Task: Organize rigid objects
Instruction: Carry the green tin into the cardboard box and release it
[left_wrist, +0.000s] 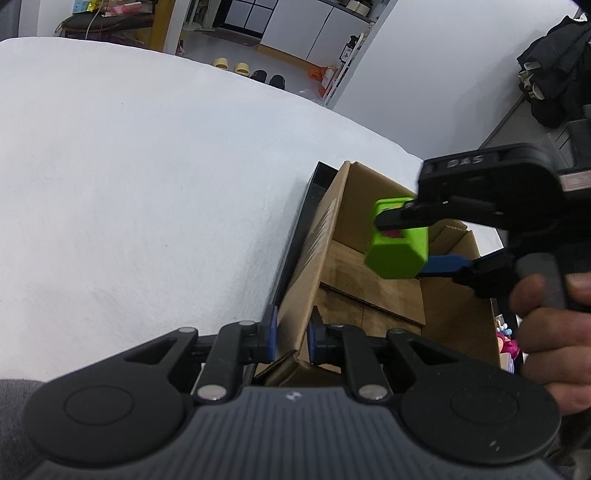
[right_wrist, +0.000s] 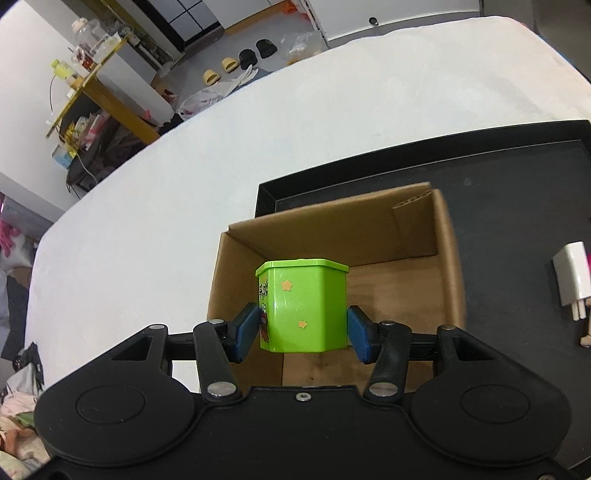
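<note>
A green plastic box with star stickers (right_wrist: 304, 306) is held between the blue pads of my right gripper (right_wrist: 303, 334), above the open cardboard box (right_wrist: 448, 258). In the left wrist view the green box (left_wrist: 397, 240) hangs over the cardboard box (left_wrist: 314, 258) in the right gripper (left_wrist: 406, 243). My left gripper (left_wrist: 291, 336) is shut on the cardboard box's near wall. The cardboard box stands on a black tray (right_wrist: 517, 184).
A white power plug (right_wrist: 572, 277) lies on the tray to the right of the cardboard box. Pink toys (left_wrist: 508, 343) show past the box's right side. The tray sits on a white table (left_wrist: 129, 184). Shelves and shoes stand beyond the table.
</note>
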